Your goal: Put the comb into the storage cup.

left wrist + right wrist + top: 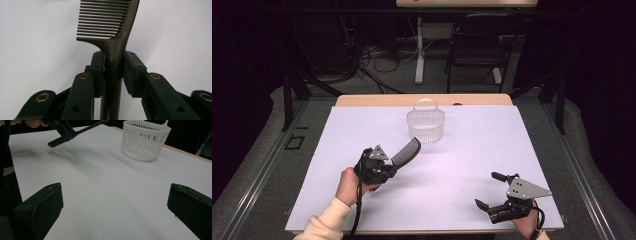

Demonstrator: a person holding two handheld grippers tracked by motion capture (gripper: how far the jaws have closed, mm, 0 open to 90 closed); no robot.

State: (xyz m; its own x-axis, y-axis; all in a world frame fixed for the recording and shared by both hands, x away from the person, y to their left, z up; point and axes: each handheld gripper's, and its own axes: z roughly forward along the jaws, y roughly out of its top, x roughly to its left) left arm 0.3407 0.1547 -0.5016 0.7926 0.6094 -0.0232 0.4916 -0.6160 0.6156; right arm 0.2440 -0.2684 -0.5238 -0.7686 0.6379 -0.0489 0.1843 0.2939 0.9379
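Clamping the comb (pixel 113 53) at its stiff handle, the left gripper (pixel 388 166) sat near the basket (pixel 426 126). Comb looked light, slick plastic; the neck suited gripping. Right gripper (pixel 488 191) stood wide, empty.

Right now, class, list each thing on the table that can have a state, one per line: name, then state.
comb: clamped by its handle, lifted off the table, teeth end toward the basket
left gripper: shut on the comb
right gripper: open, nothing between its jaws
basket: upright at the far side of the table, looks empty, handle raised
table: covered by a white sheet
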